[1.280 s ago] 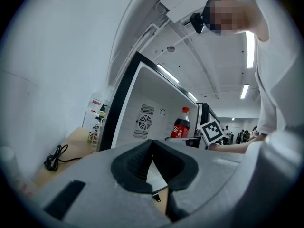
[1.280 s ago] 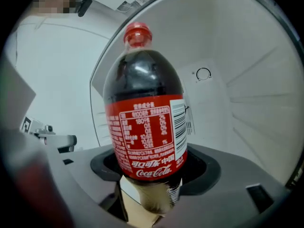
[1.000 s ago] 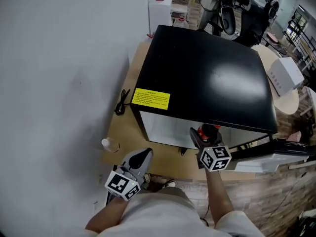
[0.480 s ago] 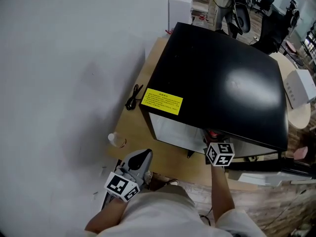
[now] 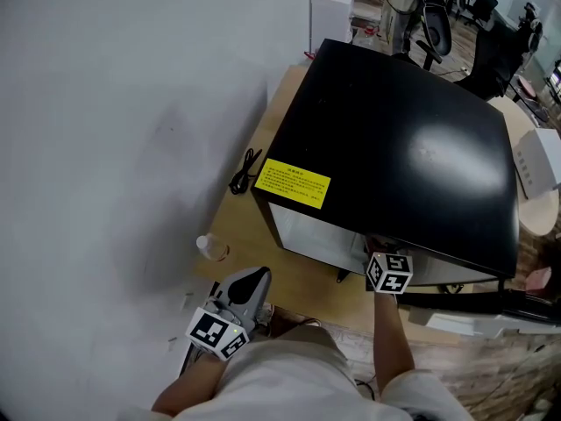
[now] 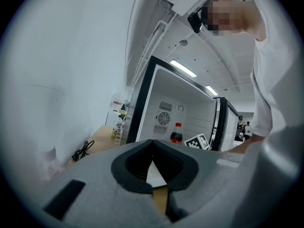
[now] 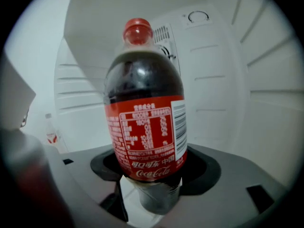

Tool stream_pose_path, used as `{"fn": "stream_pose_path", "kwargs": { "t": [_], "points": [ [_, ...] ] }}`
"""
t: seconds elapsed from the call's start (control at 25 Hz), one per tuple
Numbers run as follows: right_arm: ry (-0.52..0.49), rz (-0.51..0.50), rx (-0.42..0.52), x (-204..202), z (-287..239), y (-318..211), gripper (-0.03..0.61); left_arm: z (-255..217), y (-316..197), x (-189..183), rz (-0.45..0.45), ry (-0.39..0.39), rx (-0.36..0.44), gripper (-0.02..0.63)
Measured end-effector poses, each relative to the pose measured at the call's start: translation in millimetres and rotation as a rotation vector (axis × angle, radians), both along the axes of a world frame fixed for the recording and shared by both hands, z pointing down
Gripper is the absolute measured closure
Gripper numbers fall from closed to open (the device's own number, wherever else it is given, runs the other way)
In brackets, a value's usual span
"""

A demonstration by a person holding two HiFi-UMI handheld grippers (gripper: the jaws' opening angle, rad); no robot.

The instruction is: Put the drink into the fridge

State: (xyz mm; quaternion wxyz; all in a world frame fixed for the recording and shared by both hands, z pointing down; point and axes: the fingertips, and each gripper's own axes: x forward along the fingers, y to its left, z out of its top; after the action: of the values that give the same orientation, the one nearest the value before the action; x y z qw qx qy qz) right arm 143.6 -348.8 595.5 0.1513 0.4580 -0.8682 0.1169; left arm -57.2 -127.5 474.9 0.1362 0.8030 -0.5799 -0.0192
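Inside the fridge (image 5: 412, 147) mouth, your right claw (image 7: 154, 194) is gripping the cola bottle (image 7: 145, 122) low on its body. The bottle is standing upright, facing the fridge's back wall. Your left claw (image 6: 153, 151) is hanging closed and empty outside the fridge.

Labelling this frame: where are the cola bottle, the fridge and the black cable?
cola bottle (image 7: 147, 132): right gripper view, red label.
fridge (image 5: 412, 156): head view, black top.
black cable (image 5: 244, 174): head view, coiled middle.
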Motion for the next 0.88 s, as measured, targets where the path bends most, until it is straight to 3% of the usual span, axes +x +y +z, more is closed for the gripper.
{"fn": "stream_pose_path", "kwargs": {
  "t": [0.4, 0.64, 0.88],
  "points": [
    [-0.049, 0.047, 0.037, 10, 1, 4, 0.262, -1, -4, 3, 0.036, 0.004, 0.004, 0.601],
    [0.021, 0.072, -0.035, 13, 26, 11, 0.270, -1, -8, 7, 0.072, 0.011, 0.010, 0.601],
    [0.011, 0.090, -0.051, 16, 25, 23, 0.235, 0, -10, 6, 0.096, 0.020, 0.013, 0.601]
  ]
}}
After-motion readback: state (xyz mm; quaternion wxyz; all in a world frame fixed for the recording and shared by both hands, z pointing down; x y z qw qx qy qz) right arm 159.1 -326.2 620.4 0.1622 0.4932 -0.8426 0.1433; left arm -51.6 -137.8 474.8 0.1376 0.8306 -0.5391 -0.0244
